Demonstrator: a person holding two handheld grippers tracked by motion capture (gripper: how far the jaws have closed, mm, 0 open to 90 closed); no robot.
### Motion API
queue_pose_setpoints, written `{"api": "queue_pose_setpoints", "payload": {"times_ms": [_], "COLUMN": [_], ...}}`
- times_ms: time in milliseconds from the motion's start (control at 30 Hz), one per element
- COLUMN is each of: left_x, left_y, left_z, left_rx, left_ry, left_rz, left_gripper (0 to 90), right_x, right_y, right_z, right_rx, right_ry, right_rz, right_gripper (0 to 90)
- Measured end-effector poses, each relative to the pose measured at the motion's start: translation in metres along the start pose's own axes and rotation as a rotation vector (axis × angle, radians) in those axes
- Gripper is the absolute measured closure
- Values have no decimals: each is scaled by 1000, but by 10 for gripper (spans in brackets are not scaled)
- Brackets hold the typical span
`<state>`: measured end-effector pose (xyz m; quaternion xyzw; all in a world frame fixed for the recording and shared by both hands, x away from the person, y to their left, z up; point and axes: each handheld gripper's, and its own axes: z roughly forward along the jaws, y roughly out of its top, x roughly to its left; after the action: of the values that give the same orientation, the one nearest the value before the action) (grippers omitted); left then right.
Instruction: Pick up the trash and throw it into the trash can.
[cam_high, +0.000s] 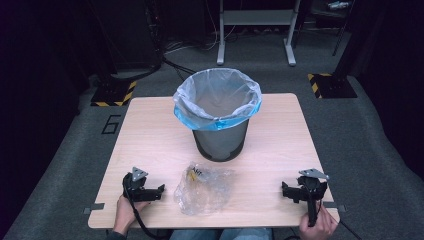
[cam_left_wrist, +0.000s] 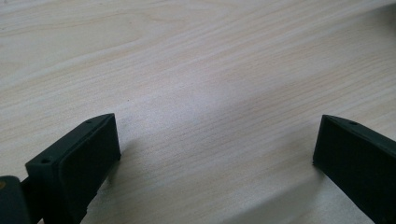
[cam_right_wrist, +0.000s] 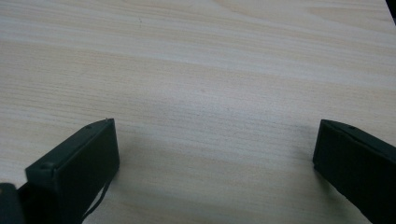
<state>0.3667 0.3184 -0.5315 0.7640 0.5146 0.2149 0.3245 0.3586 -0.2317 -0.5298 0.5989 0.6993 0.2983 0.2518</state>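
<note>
- I've got my left hand-held gripper (cam_high: 159, 190) resting low on the pale wood worktop (cam_high: 150, 130), jaws spread wide with nothing between them; its own view looks along both black pads over bare wood grain.
- My right hand-held gripper (cam_high: 286, 192) is in the same state: jaws wide apart, nothing between them, wood grain under it in its own view.
- Between the two, and closer to my left one, lies the crumpled clear plastic bag with a yellow print (cam_high: 204, 187). It sits just beside the left jaws, apart from them, and well apart from the right ones.
- Beyond the bag, farther away from both hand-held grippers, stands the dark round waste bin lined with a blue-edged translucent bag (cam_high: 218, 112), upright and open at the top.
- As I read it, the job is to get that crumpled bag into the bin, and I'm at the very start: nothing is gripped yet.
- Next move, I'd say: slide the left hand-held gripper across to the bag's near edge, close on a raised fold rather than a flat patch, then lift.
- The film is light and slippery, so I'd want a firm pinch, and the right one ready to gather the loose end.
</note>
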Motion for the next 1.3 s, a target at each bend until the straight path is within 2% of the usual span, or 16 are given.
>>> {"api": "queue_pose_setpoints", "payload": {"times_ms": [100,167,267,367,433,667,700,800,900,967,1033,1167,1300], "left_x": [1,4,6,7,10,12,12,11,9,9,6,1,-9], "left_y": [0,3,5,6,7,14,15,19,26,28,35,41,53], "left_z": [0,-1,-3,-4,-6,-14,-15,-20,-27,-28,-31,-34,-39], "left_rx": [7,37,69,80,95,98,97,94,108,107,114,107,102], "left_ry": [-10,-25,-34,-49,-80,-122,-125,-136,-151,-157,-173,-194,-240], "left_rz": [10,31,41,38,28,42,54,68,105,105,136,148,176], "left_gripper": [0,0,0,0,0,0,0,0,0,0,0,0,0], "right_x": [0,0,0,0,0,0,0,0,0,1,1,1,1], "right_y": [0,0,0,0,0,0,0,1,2,2,3,3,3], "right_z": [0,0,0,0,0,0,0,1,1,2,2,3,2], "right_rx": [0,0,0,0,0,-1,0,1,5,6,6,5,6], "right_ry": [0,0,0,0,0,-1,1,4,3,3,4,4,5], "right_rz": [0,0,0,0,0,-1,-1,-1,-4,2,-3,-3,-2], "right_gripper": [0,0,0,0,0,0,0,0,0,0,0,0,0]}}
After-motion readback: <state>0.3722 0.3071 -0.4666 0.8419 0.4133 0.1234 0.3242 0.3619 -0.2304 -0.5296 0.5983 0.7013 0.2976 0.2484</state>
